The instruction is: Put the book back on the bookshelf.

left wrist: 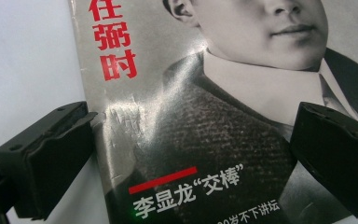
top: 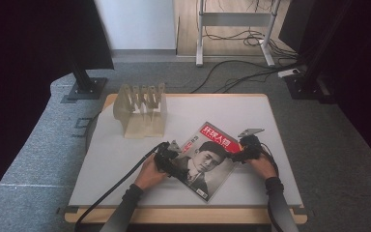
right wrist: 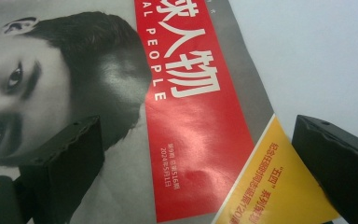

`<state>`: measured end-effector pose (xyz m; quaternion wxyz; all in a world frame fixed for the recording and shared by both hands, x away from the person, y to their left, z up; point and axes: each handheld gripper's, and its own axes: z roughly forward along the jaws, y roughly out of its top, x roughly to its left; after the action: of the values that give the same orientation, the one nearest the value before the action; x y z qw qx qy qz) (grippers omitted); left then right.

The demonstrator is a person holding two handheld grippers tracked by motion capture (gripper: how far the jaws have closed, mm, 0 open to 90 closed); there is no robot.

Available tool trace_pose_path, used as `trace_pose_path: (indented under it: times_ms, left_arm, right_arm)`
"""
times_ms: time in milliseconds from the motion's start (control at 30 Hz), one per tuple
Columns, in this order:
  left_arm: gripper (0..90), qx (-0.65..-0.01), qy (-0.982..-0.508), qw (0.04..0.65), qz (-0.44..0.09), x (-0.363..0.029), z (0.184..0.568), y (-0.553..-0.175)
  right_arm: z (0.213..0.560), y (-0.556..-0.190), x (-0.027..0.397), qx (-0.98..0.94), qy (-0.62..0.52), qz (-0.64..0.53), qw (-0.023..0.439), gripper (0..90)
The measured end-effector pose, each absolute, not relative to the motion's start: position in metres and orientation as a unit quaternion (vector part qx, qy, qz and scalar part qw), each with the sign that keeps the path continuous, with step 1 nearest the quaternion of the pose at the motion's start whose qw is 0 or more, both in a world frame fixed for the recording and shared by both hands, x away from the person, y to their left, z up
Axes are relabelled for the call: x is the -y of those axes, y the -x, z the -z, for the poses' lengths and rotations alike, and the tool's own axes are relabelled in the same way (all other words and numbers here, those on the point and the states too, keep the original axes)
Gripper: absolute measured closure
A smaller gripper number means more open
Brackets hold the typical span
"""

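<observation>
Left tool (top: 166,155) spread wide over magazine (top: 207,159) at its left edge, nothing pinched. Right tool (top: 248,147) likewise spread, over the red-and-yellow title corner. Magazine flat, skewed, on white tabletop (top: 125,159), near front. Wooden rack (top: 141,116) well apart, rear left.

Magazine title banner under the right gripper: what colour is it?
Red with white lettering, on the magazine; the right gripper view shows it best.
</observation>
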<state>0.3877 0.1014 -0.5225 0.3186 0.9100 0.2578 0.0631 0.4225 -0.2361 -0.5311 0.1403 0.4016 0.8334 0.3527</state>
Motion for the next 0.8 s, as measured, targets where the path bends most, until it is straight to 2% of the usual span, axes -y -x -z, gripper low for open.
trace_pose_path:
  times_ms: [533,800]
  left_arm:
    - [0.0,-0.253,-0.910,0.323,-0.062,-0.120,0.523,-0.357]
    - [0.0,-0.255,-0.909,0.324,-0.063,-0.124,0.523,-0.350]
  right_arm:
    - [0.533,-0.380,0.226,-0.836,-0.387,-0.363,0.140,2.9]
    - [0.533,-0.374,0.225,-0.836,-0.385,-0.365,0.141,3.2]
